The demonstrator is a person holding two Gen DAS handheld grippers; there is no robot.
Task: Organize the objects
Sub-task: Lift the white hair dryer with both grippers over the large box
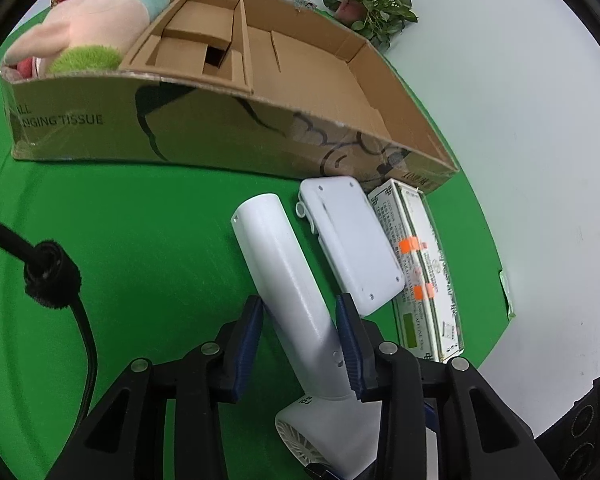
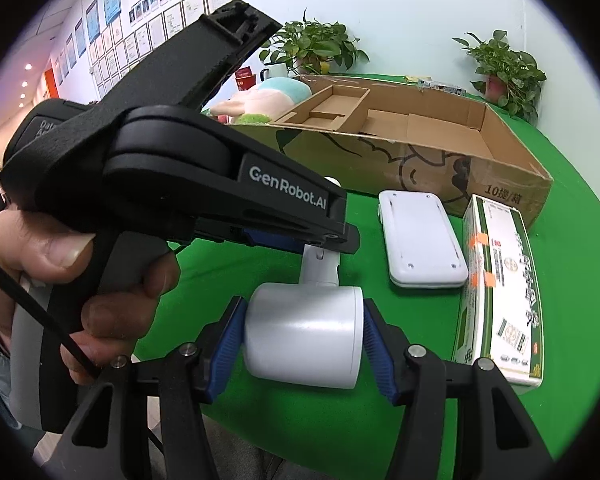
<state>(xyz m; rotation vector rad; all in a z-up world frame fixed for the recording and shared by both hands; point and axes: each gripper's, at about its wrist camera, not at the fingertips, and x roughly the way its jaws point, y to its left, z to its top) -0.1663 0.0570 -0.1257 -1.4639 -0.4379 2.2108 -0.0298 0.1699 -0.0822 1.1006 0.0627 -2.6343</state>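
Observation:
A white hair dryer (image 1: 276, 256) lies on the green table cover, its handle pointing toward the cardboard box. My left gripper (image 1: 300, 328) is shut on the lower part of that handle, its blue pads (image 1: 350, 344) against both sides. In the right wrist view the dryer's round head (image 2: 304, 332) sits between the blue pads (image 2: 228, 340) of my right gripper (image 2: 304, 340), which is shut on it end to end. The left gripper (image 2: 332, 240), held in a hand (image 2: 100, 280), reaches over the handle from the left.
A flat white case (image 1: 352, 240) and a green-and-white carton (image 1: 420, 264) lie just right of the dryer. Behind them stands a long open cardboard box (image 1: 220, 128) with a plush toy (image 1: 92, 28) at its left end. Potted plants (image 1: 364, 4) stand on the white table behind.

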